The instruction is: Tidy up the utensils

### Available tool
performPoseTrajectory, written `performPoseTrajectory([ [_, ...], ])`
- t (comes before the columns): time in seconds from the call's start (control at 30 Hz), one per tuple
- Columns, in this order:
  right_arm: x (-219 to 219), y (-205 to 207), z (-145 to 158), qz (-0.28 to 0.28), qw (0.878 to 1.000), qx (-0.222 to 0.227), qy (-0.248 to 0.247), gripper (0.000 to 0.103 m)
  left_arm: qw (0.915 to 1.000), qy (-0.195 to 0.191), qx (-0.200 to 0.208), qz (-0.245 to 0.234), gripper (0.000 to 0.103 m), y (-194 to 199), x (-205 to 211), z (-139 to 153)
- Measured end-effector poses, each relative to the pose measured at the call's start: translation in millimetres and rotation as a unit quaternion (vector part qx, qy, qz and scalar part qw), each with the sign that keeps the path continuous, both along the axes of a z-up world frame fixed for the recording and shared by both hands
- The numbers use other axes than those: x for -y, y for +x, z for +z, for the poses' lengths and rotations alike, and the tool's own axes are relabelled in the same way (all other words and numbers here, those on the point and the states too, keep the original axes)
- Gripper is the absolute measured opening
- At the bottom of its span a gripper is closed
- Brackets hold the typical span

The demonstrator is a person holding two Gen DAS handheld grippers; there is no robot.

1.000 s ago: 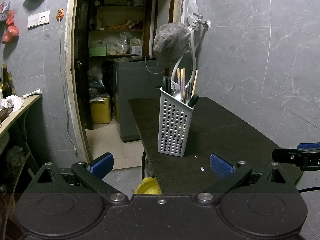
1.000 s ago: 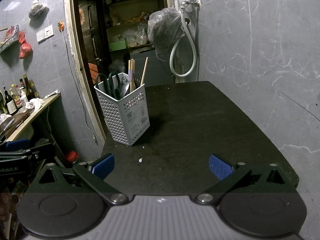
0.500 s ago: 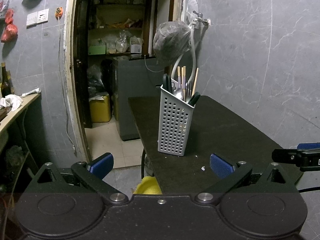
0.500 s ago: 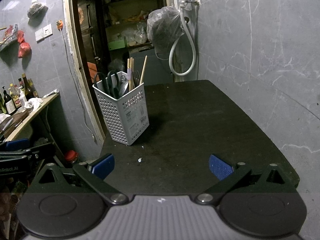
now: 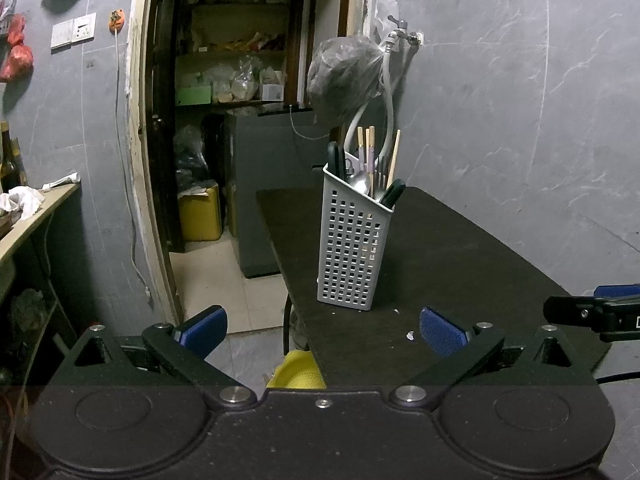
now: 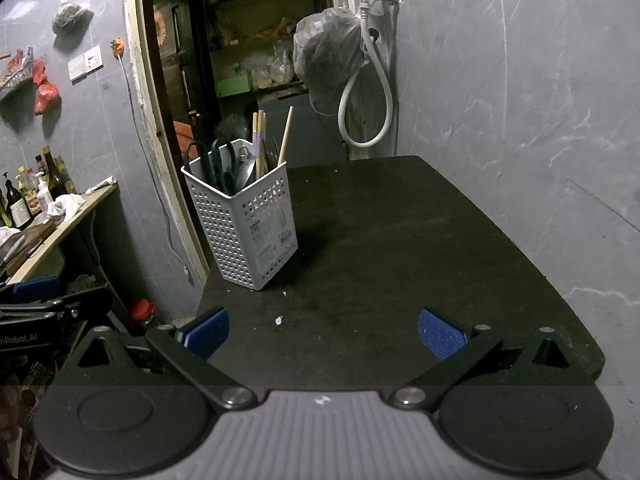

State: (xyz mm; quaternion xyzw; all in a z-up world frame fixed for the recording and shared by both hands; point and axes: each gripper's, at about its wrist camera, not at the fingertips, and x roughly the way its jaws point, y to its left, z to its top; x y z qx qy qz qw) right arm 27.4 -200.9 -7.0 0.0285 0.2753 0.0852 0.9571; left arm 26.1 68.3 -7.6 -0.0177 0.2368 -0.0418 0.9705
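Left wrist view only: yellow strainer (image 5: 298,370) on the floor under the near edge of the dark surface (image 5: 440,248), yellow canister (image 5: 200,214) inside the doorway. Right wrist view only: bottles (image 6: 24,196) on the far-left shelf, red-capped jar (image 6: 142,312) on the floor, scissors (image 6: 218,164) plainly seen in the utensil basket (image 6: 244,220).

Basket upright near the surface's left edge, holding chopsticks (image 6: 260,140), spoon and forks. Left hand-held gripper (image 5: 322,330) level at the near-left corner, blue pads apart, empty. Right hand-held gripper (image 6: 322,330) level over the near edge, pads apart, empty, well short of the basket.
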Motion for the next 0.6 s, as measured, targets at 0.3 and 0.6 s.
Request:
performPoseTrajectory([
  [0.3,-4.0,5.5,0.9,0.003,1.000,-0.006,-0.002,0.103,1.0000,-0.003,-0.006,0.006,0.102,4.4,-4.5,-2.9],
  [0.6,-5.7,7.0,1.0,0.001,1.000,-0.008,-0.003,0.103,0.9999,-0.005,-0.010,0.000,0.102,7.1,-5.5,-3.3],
])
